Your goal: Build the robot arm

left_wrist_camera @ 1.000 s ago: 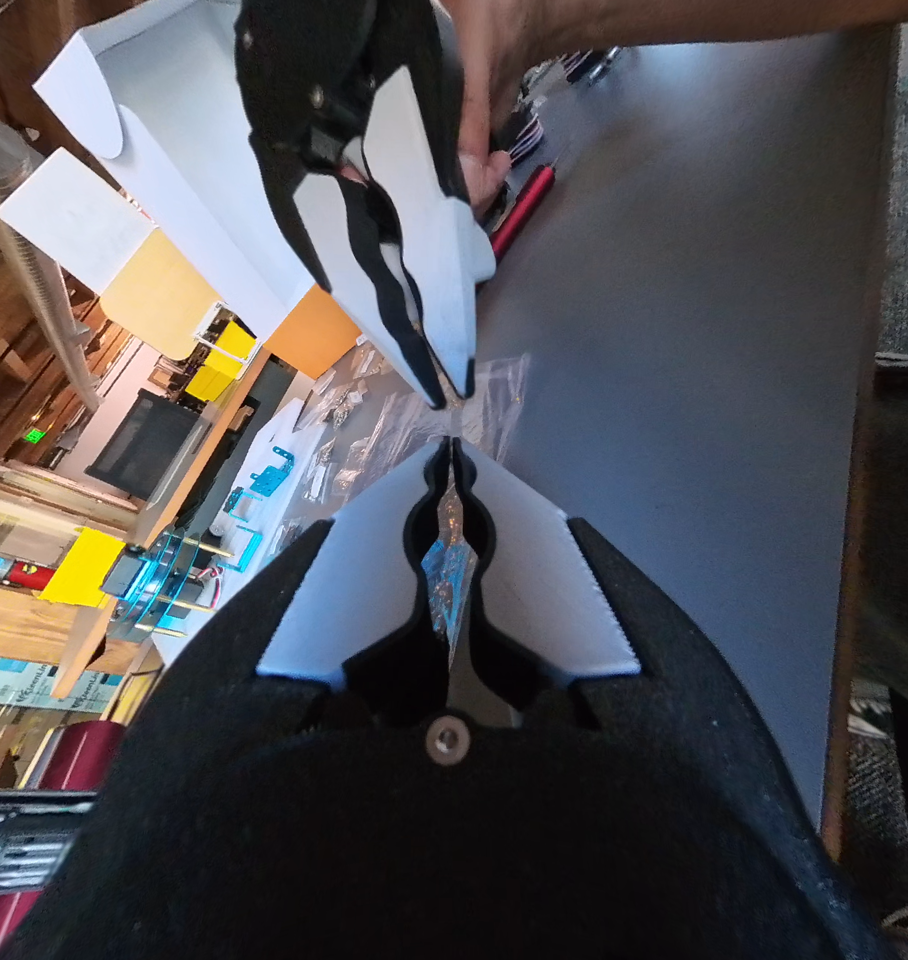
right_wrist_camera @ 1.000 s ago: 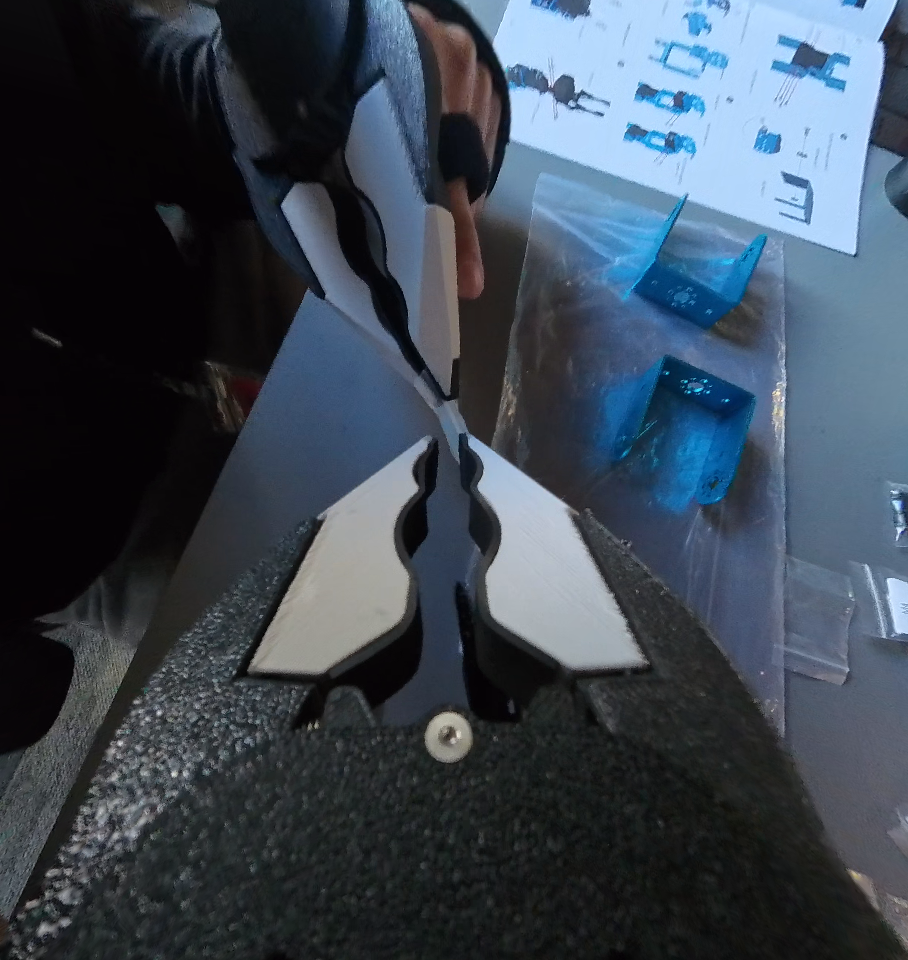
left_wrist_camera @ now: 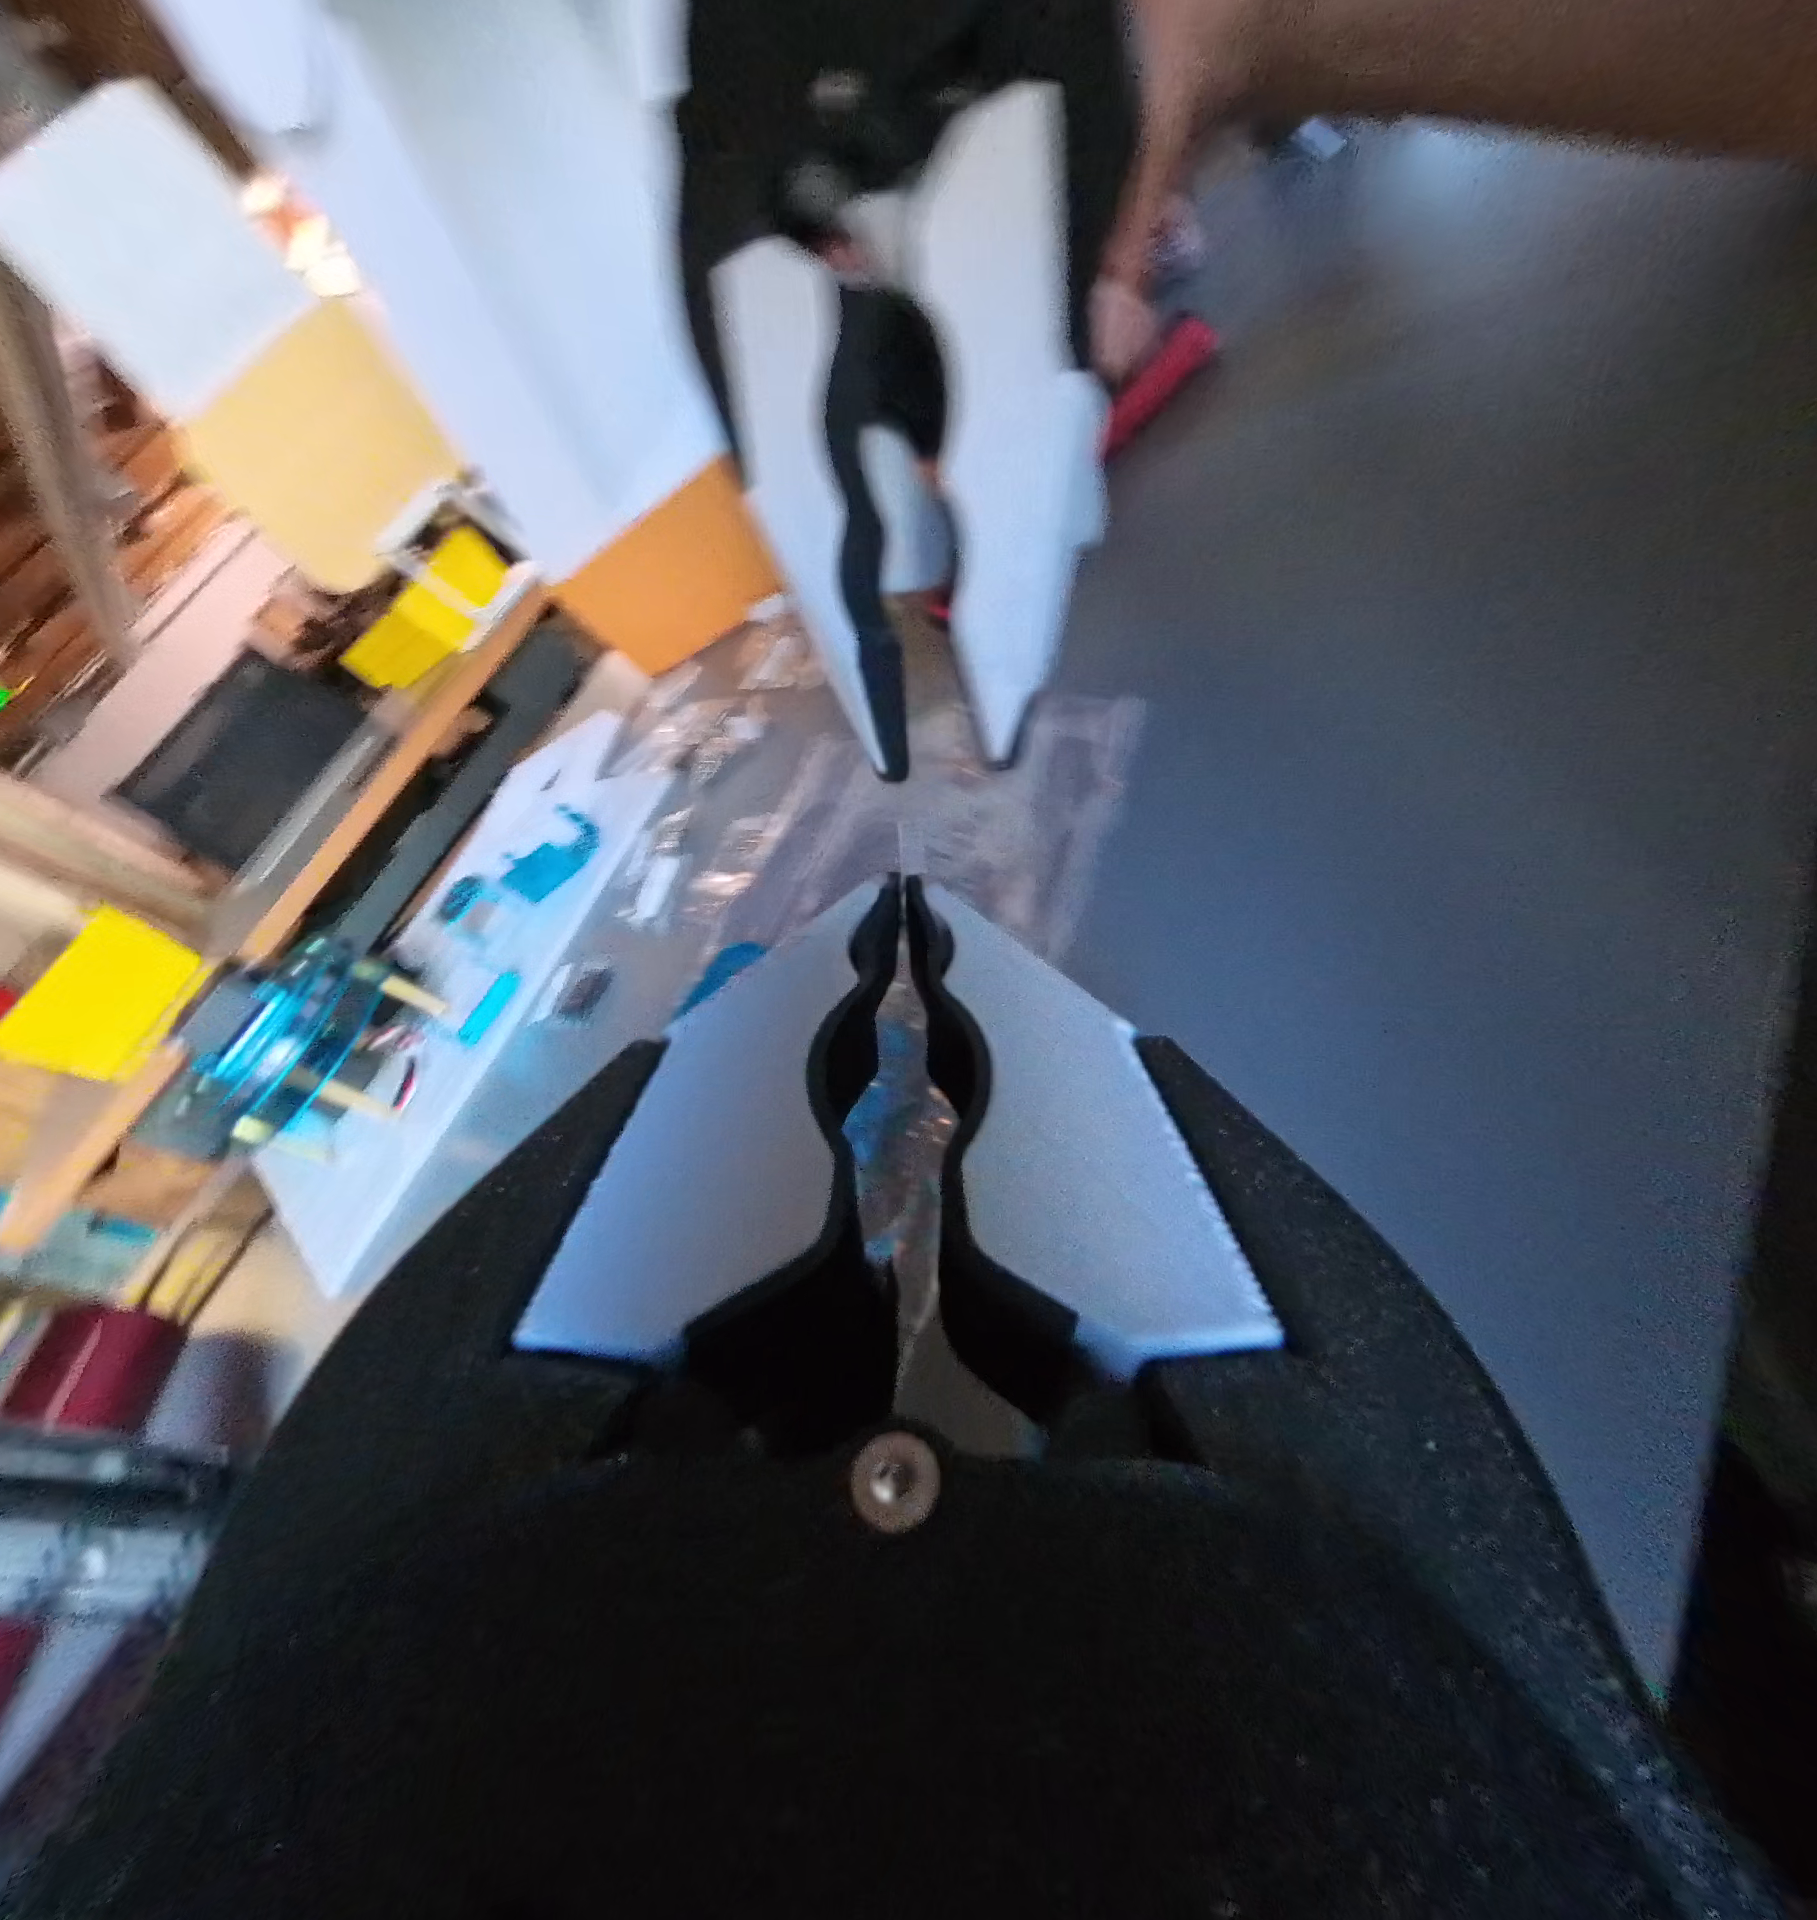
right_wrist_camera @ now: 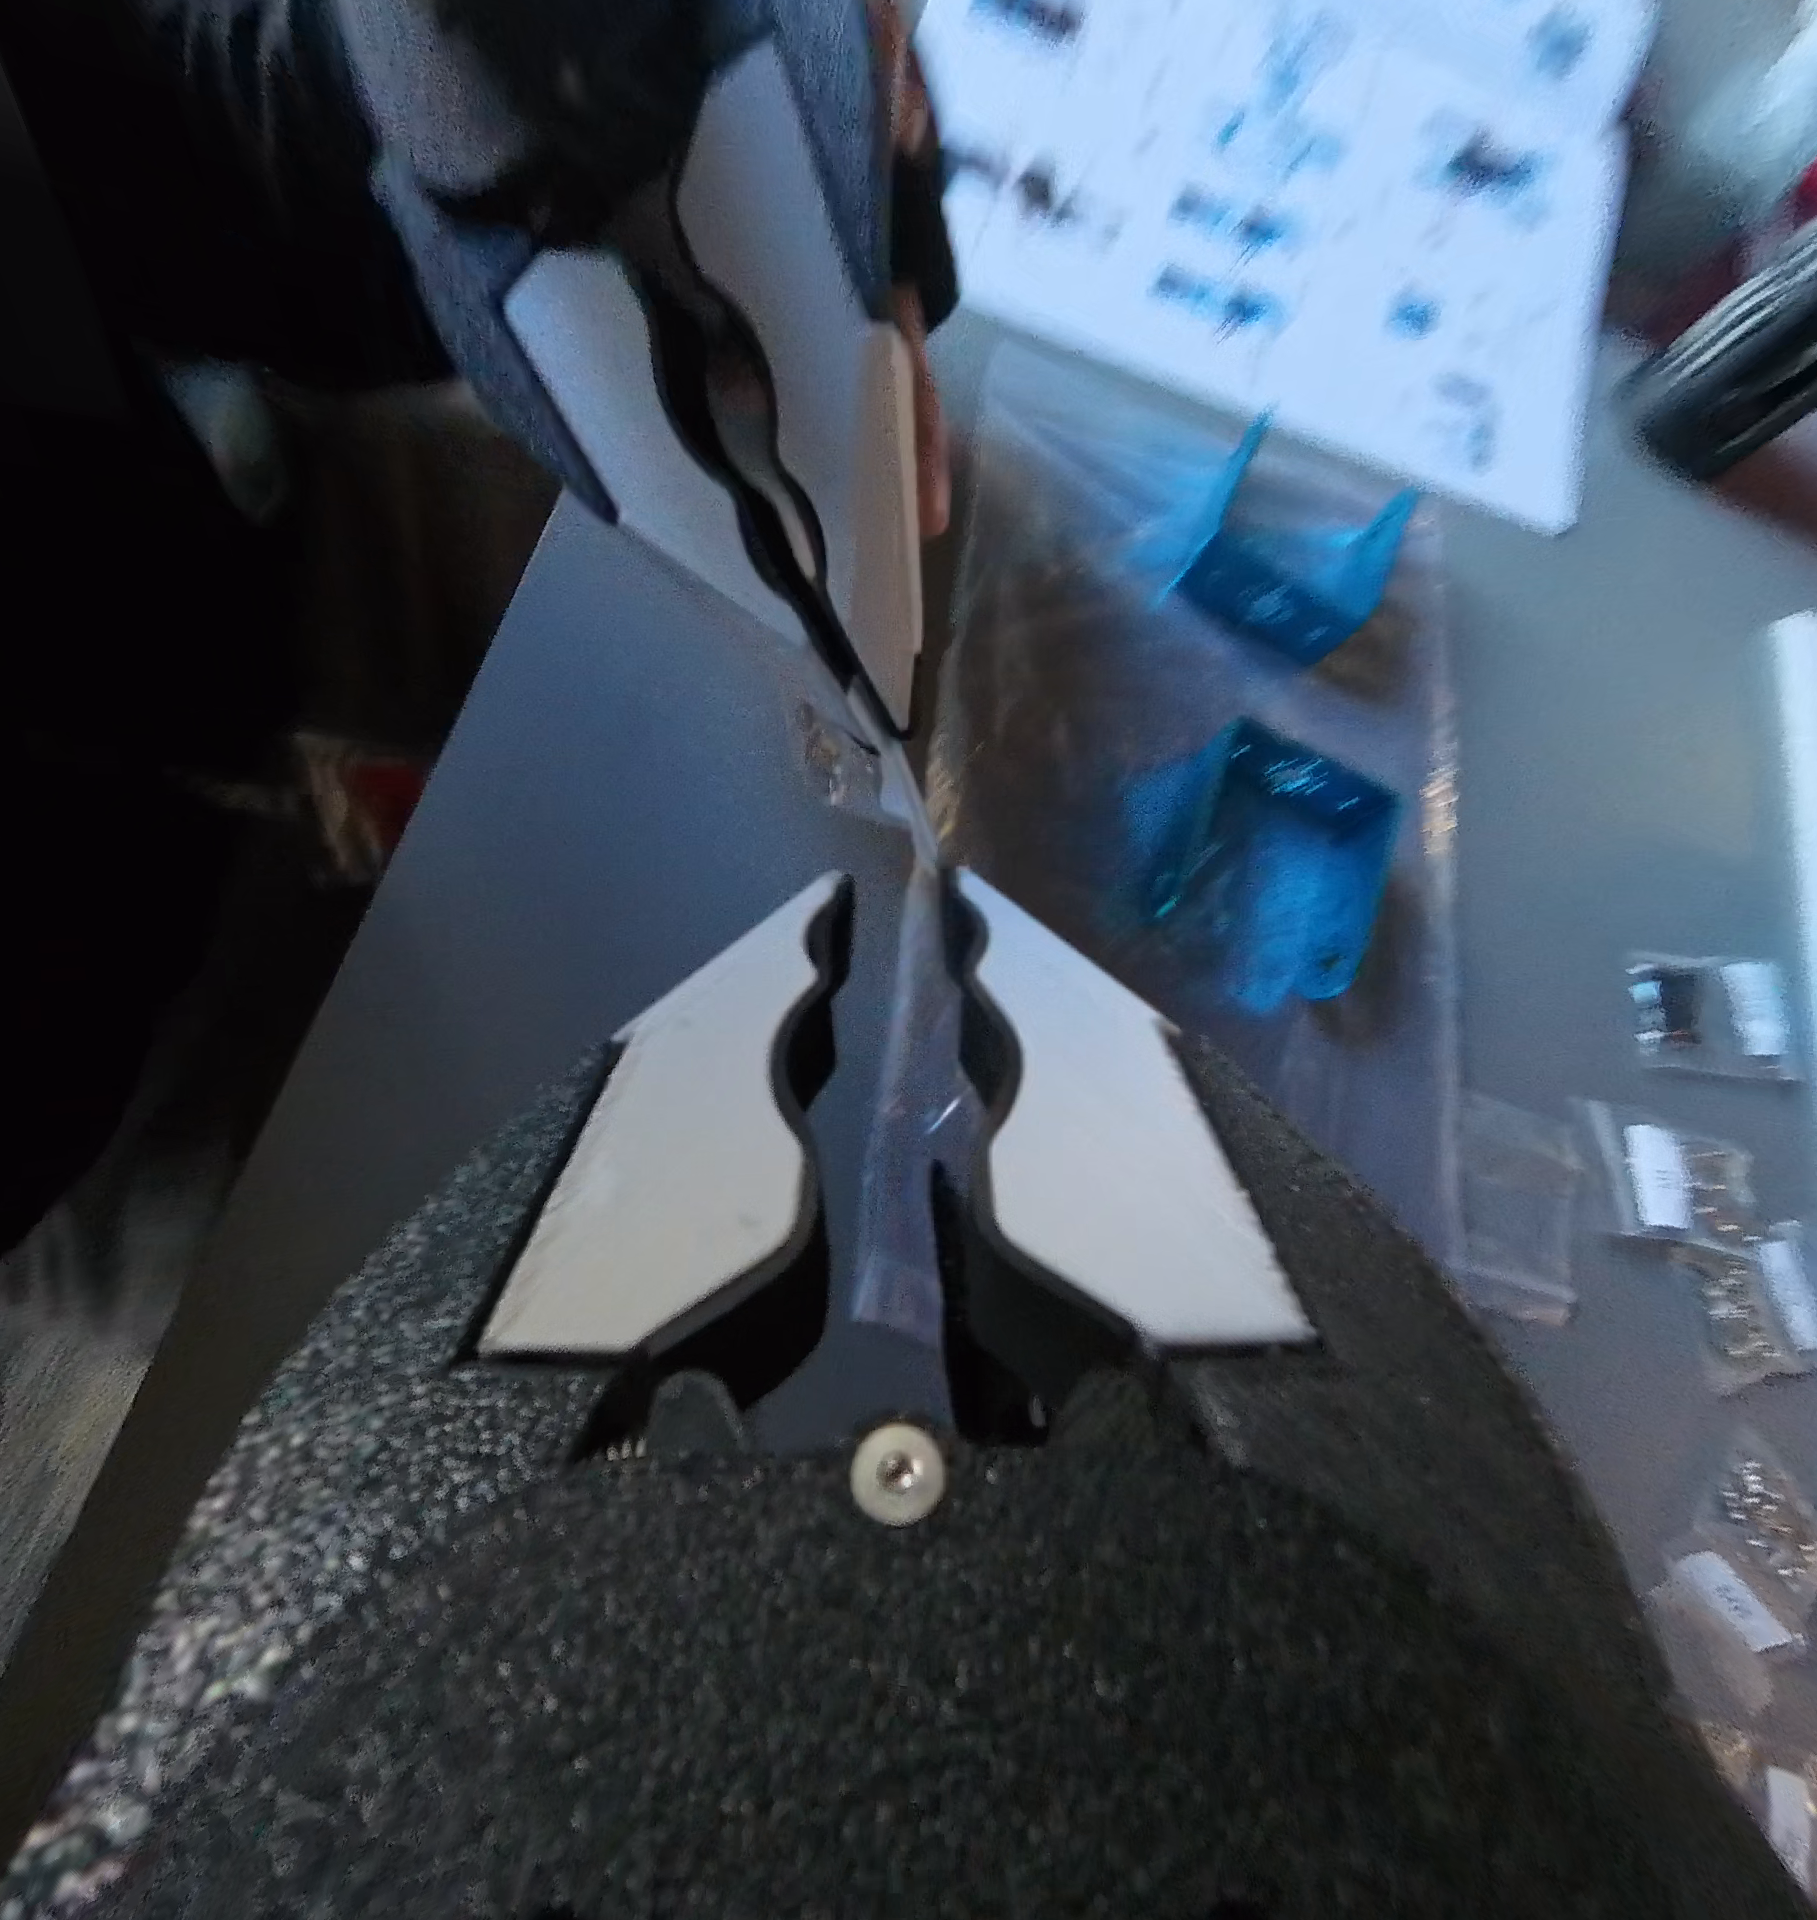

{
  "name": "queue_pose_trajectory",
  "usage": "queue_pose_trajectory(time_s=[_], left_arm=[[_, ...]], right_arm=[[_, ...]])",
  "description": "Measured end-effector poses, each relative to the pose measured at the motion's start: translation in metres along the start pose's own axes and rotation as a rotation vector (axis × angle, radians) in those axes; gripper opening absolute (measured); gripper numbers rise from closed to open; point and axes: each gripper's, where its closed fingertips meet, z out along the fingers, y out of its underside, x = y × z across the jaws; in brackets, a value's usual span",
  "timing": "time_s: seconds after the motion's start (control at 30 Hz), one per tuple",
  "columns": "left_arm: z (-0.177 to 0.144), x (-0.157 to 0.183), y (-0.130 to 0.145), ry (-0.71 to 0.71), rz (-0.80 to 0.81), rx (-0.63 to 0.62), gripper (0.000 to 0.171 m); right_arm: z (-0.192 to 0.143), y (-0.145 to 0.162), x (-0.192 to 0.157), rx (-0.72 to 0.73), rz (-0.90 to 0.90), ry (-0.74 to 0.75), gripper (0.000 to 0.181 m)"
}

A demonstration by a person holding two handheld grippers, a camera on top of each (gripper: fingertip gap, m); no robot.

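Plastic bag (right_wrist_camera: 1049, 623), clear and carrying two blue metal brackets (right_wrist_camera: 1268, 831), is held up off the grey table (left_wrist_camera: 1403, 727) by one edge. That edge is clamped in the left hand-held gripper (left_wrist_camera: 902, 883), whose two fingers are pressed together at the tips, with crinkled film and a blue glint visible in the slot behind them.

The right hand-held gripper (right_wrist_camera: 902, 876) is set tip to tip against the left one, but its fingers are parted by a narrow gap. A strip of the film runs through that gap and lies against the right-hand finger; it is not pinched. Seen from the left wrist, the same two fingertips are apart, just beyond the top of the bag's edge.

So far as can be judged, the bag is gripped on one side only. Whether its mouth is sealed or open cannot be told, since both views are smeared by motion. The brackets are inside the film, one nearer and one farther.

On the far side of the table a white printed sheet (right_wrist_camera: 1299, 208) with blue drawings is laid flat. Several small packets (right_wrist_camera: 1704, 997) of parts are spread at the right, well apart from both grippers. A red rod (left_wrist_camera: 1158, 379) lies on the table far behind the right gripper.
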Motion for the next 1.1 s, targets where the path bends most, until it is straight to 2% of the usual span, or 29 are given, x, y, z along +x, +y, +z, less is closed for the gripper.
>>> queue_pose_trajectory(time_s=[0.1,0.13,0.17,0.2,0.27,0.3,0.43,0.57,0.7,0.8,1.1], left_arm=[[-0.012,-0.032,-0.02,-0.114,-0.282,0.168,0.0],[-0.018,-0.044,-0.025,-0.183,-0.352,0.226,0.0],[-0.023,-0.057,-0.024,-0.272,-0.402,0.253,0.0],[-0.027,-0.065,-0.022,-0.336,-0.43,0.263,0.0],[-0.035,-0.081,-0.015,-0.5,-0.45,0.254,0.0],[-0.035,-0.08,-0.016,-0.522,-0.433,0.255,0.0],[-0.04,-0.079,-0.024,-0.596,-0.363,0.262,0.0],[-0.039,-0.077,-0.024,-0.602,-0.347,0.248,0.0],[-0.039,-0.073,-0.029,-0.589,-0.321,0.267,0.0],[-0.04,-0.074,-0.026,-0.59,-0.337,0.265,0.0],[-0.042,-0.075,-0.026,-0.569,-0.374,0.297,0.0]], right_arm=[[-0.022,-0.044,0.031,0.309,0.1,0.113,0.033],[-0.028,-0.059,0.041,0.435,0.167,0.133,0.036],[-0.031,-0.07,0.048,0.552,0.237,0.133,0.047],[-0.031,-0.076,0.058,0.643,0.318,0.16,0.061],[-0.028,-0.08,0.071,0.755,0.431,0.27,0.067],[-0.025,-0.085,0.067,0.806,0.452,0.283,0.068],[-0.001,-0.091,0.054,0.787,0.48,0.314,0.063],[-0.006,-0.101,0.04,0.844,0.425,0.287,0.053],[-0.001,-0.1,0.038,0.833,0.44,0.261,0.057],[-0.002,-0.1,0.038,0.84,0.452,0.25,0.053],[-0.002,-0.104,0.033,0.848,0.418,0.228,0.059]])
